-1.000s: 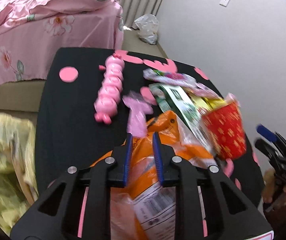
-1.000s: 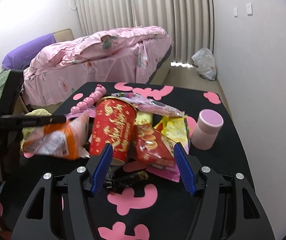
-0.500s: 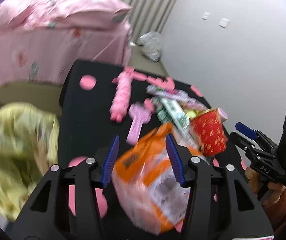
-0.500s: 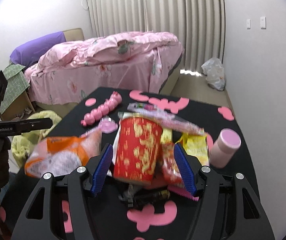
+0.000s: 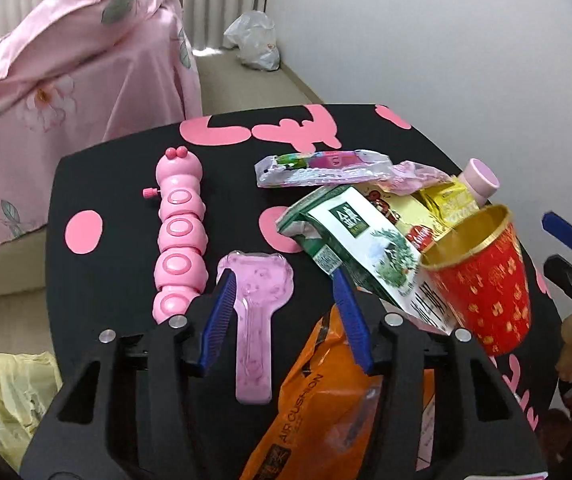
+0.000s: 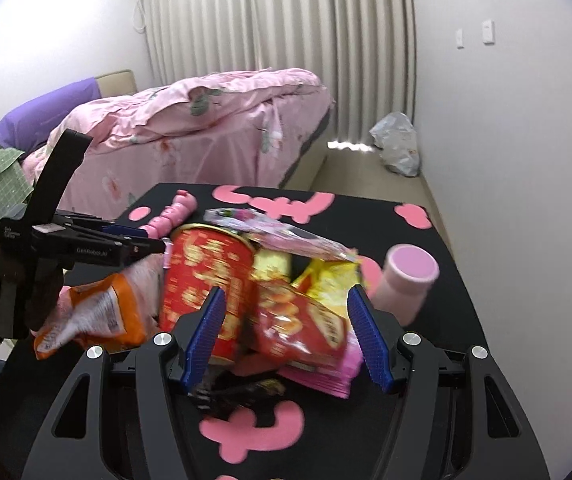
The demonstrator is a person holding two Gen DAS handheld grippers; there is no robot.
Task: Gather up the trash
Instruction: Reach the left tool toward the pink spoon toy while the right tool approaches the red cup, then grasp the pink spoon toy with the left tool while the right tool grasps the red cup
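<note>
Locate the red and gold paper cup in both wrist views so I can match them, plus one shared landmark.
Left wrist: red and gold paper cup at right of centre, tilted, gold inside showing, against the green and white packet.
Right wrist: cup at centre left, behind the right gripper's left finger.
Shared landmark: pink caterpillar toy, left of the cup in both views.

Table: carries everything listed below.
Caterpillar toy: ahead and left of the left gripper.
Paddle-shaped piece: between the left gripper's fingers, running forward — just right of the toy.
Crisp bag: under the left gripper's right finger.
Paper cup: ahead of the right gripper's left finger.
Wrapper heap: between the right gripper's fingers — beside the cup.
Small jar: right of the heap.
</note>
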